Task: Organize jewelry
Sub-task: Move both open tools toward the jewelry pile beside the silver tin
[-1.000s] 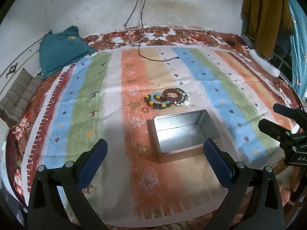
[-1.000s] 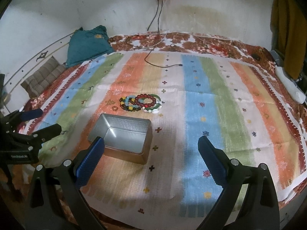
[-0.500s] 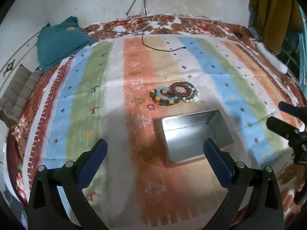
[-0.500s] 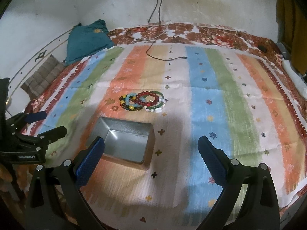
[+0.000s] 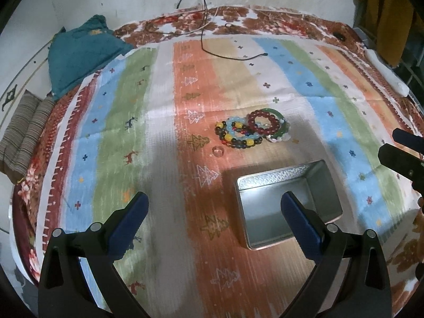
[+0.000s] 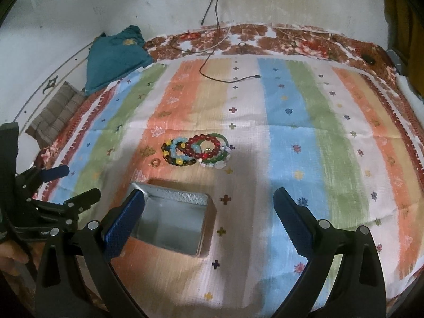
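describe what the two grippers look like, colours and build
Both match: the left gripper and right gripper have black angular plastic arms with silver screw heads, ending in flat dark blue textured pads. White lettering, too small to read, marks the left gripper's body in the right wrist view.

The metal tin (image 5: 288, 206) has its near right corner hidden behind the left gripper's (image 5: 213, 212) finger. The small ring (image 5: 218, 150) beside the bead bracelets (image 5: 251, 131) is too tiny to make out, perhaps clear glass. The right gripper (image 5: 405, 153) is cut off at the right edge.
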A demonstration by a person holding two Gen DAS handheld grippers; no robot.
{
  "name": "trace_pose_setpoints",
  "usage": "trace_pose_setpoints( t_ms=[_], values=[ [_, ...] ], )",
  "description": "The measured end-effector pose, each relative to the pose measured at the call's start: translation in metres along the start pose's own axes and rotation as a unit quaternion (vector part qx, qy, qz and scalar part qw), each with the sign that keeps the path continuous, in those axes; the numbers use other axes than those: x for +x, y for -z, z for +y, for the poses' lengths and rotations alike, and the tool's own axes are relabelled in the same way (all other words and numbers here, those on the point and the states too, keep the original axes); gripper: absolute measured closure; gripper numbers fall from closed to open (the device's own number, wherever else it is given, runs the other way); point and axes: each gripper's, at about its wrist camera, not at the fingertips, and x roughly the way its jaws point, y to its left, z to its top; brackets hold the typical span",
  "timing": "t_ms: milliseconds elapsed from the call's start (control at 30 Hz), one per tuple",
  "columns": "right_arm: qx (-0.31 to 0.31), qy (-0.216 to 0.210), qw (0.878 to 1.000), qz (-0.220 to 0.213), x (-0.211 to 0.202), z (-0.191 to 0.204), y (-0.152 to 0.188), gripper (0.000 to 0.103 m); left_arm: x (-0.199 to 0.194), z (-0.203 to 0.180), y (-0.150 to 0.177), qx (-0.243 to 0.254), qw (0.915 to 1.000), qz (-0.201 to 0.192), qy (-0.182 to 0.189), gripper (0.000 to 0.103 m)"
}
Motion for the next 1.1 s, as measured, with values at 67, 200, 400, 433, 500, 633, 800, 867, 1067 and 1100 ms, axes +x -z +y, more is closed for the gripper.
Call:
trace_pose_setpoints(
  t_ms=[67,200,400,433,500,633,800,867,1067,1100],
  values=[
    [-0.004,-0.001,1.0,0.002,0.005,0.001,-0.004,0.004,0.006,0.001,-0.005,-0.002,1.0,0.007,-0.003,0.006],
    [-0.007,-0.008,1.0,0.007,0.013,0.003,-0.011,0.004,0.017,0.005,-0.014,-0.006,0.9998,0.018,-0.003,0.007],
    [-0.012,-0.016,1.0,0.02,0.028,0.005,-0.021,0.004,0.034,0.01,-0.026,-0.02,0.999,0.037,0.01,0.009],
    [-0.014,-0.018,1.0,0.022,0.03,0.006,-0.023,0.004,0.036,0.01,-0.027,-0.02,0.999,0.039,0.008,0.009],
    [-0.017,-0.017,0.999,0.026,0.035,0.006,-0.026,0.004,0.041,0.011,-0.031,-0.021,0.9988,0.044,0.008,0.01],
    [-0.026,-0.014,0.999,0.035,0.047,0.01,-0.031,0.004,0.048,0.01,-0.035,-0.01,0.9988,0.048,0.002,0.01],
    [-0.032,-0.016,0.998,0.042,0.061,0.012,-0.039,0.004,0.055,0.014,-0.044,-0.018,0.9985,0.05,-0.011,0.012],
    [-0.033,-0.016,0.998,0.046,0.068,0.013,-0.042,0.004,0.059,0.012,-0.046,-0.008,0.9985,0.052,-0.015,0.012],
    [-0.025,-0.017,0.998,0.059,0.088,0.01,-0.05,0.004,0.074,0.01,-0.054,0.007,0.9977,0.063,-0.024,0.012],
    [-0.023,-0.017,0.998,0.061,0.092,0.009,-0.05,0.004,0.078,0.01,-0.056,0.008,0.9974,0.066,-0.028,0.013]
  ],
)
